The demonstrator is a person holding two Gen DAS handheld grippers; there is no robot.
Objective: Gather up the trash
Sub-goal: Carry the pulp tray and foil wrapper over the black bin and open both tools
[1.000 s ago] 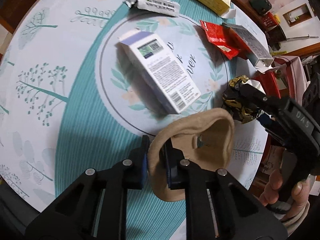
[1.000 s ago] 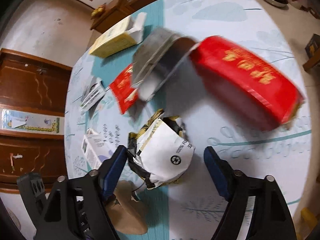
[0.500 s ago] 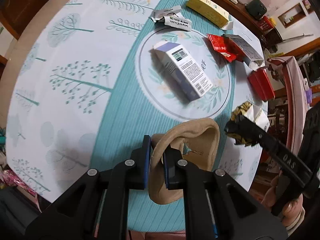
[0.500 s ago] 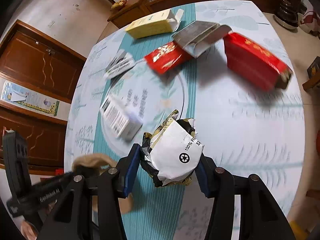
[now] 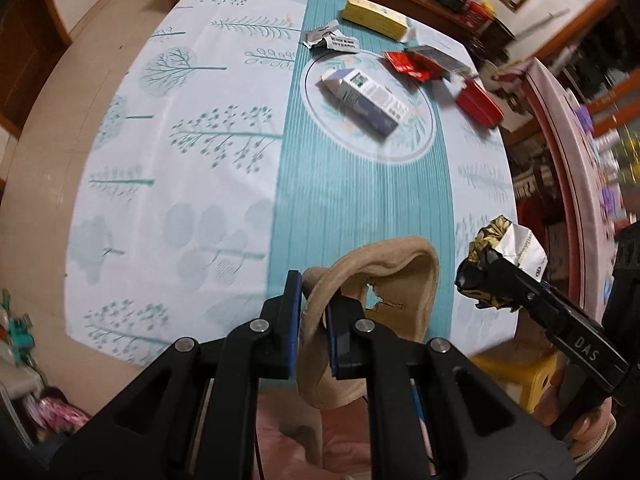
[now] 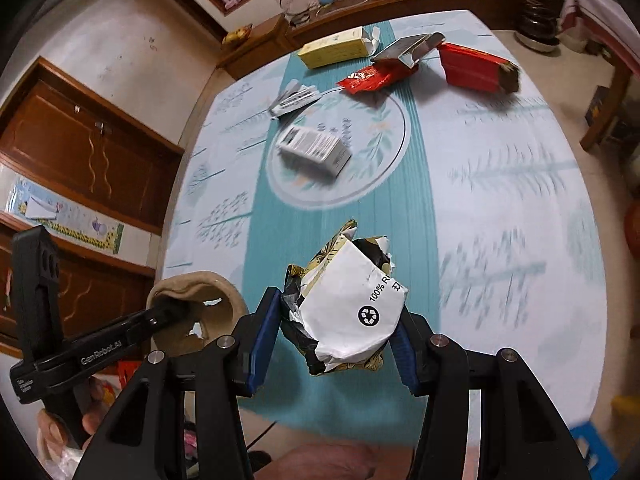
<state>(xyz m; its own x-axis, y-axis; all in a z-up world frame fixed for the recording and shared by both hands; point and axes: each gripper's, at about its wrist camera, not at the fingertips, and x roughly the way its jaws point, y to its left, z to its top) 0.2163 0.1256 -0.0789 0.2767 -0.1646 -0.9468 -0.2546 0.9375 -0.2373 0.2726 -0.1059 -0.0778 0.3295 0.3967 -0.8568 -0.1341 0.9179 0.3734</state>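
Far across the table [image 5: 168,168] from me: boxes [image 5: 362,98] and wrappers [image 5: 408,66]; pouch [image 5: 384,280] left of crumpled bag [image 6: 348,304].

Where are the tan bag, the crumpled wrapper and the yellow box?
tan bag [image 5: 404,268]: left wrist view, on its open rim.
crumpled wrapper [image 6: 352,300]: right wrist view, on its white face.
yellow box [image 6: 336,49]: right wrist view, on its long side.

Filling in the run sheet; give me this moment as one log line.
left claw: shut on tan bag rim | right claw: shut on crumpled wrapper | both above tablecloth
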